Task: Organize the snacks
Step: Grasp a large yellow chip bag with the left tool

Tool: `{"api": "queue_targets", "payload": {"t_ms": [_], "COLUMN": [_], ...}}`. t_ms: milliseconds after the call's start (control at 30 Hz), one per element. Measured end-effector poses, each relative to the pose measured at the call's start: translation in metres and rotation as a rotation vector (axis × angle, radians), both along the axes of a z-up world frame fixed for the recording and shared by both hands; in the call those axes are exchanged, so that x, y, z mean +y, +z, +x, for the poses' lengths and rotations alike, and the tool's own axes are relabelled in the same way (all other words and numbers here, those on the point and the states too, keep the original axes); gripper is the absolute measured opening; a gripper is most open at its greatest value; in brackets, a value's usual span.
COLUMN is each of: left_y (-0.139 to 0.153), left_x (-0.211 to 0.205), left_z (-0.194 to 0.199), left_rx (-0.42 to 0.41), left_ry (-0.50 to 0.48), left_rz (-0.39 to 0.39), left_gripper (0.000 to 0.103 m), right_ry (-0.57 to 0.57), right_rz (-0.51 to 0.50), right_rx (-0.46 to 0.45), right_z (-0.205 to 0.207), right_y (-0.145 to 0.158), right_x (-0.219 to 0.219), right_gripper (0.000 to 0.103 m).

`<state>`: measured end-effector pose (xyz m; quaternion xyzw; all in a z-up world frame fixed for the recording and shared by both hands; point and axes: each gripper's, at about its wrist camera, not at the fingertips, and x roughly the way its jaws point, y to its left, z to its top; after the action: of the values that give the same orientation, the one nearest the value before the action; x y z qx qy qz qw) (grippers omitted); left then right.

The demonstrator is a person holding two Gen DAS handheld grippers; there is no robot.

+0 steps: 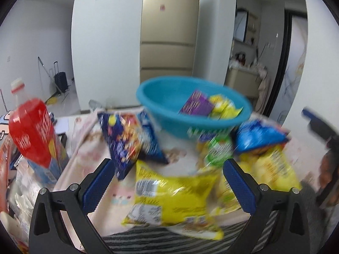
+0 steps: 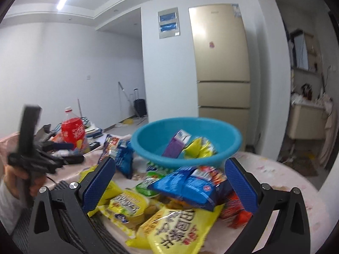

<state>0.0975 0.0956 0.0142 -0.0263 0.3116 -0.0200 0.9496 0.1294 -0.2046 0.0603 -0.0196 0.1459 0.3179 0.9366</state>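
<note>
A blue plastic bowl (image 1: 167, 122) stands on the table and holds a purple box (image 1: 196, 103) and a yellow packet (image 1: 224, 105); the bowl also shows in the right wrist view (image 2: 156, 146). Snack bags lie in front of it. My left gripper (image 1: 167, 169) is open, empty, above a yellow bag (image 1: 175, 194), with a dark blue bag (image 1: 125, 139) beyond. My right gripper (image 2: 169, 169) is open, empty, over a blue bag (image 2: 190, 186) and yellow bags (image 2: 175, 228).
A red drink bottle (image 1: 31, 131) stands at the left among clutter. A pink cloth covers the table (image 2: 275, 175). A gold fridge (image 2: 222, 63) stands behind. The other gripper (image 2: 27, 139) in a hand shows at the left.
</note>
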Motion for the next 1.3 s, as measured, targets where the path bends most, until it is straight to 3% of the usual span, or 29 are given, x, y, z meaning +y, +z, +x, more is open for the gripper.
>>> {"api": "queue_targets", "payload": {"t_ms": [200, 433, 567, 700, 933, 1300], "left_y": [-0.046, -0.061, -0.071, -0.072, -0.070, -0.065], "left_x": [-0.005, 0.005, -0.001, -0.007, -0.011, -0.011], "left_z": [0.007, 0.015, 0.022, 0.019, 0.015, 0.009], "left_rx": [0.116, 0.159, 0.206, 0.197, 0.184, 0.145], "left_ry": [-0.083, -0.099, -0.094, -0.108, -0.114, -0.109], "left_rz": [0.097, 0.003, 0.036, 0.068, 0.077, 0.087], "left_gripper": [0.103, 0.103, 0.103, 0.102, 0.090, 0.089], "right_ry": [-0.020, -0.028, -0.027, -0.033, -0.048, -0.066], "right_rz": [-0.023, -0.069, -0.077, -0.095, -0.116, -0.148], "right_rx": [0.000, 0.037, 0.059, 0.055, 0.041, 0.040], "right_z": [0.004, 0.014, 0.017, 0.017, 0.017, 0.021], "right_y": [-0.015, -0.030, -0.035, -0.037, -0.035, -0.025], "right_x": [0.008, 0.019, 0.022, 0.025, 0.023, 0.010], "right_gripper": [0.103, 0.103, 0.103, 0.103, 0.103, 0.103]}}
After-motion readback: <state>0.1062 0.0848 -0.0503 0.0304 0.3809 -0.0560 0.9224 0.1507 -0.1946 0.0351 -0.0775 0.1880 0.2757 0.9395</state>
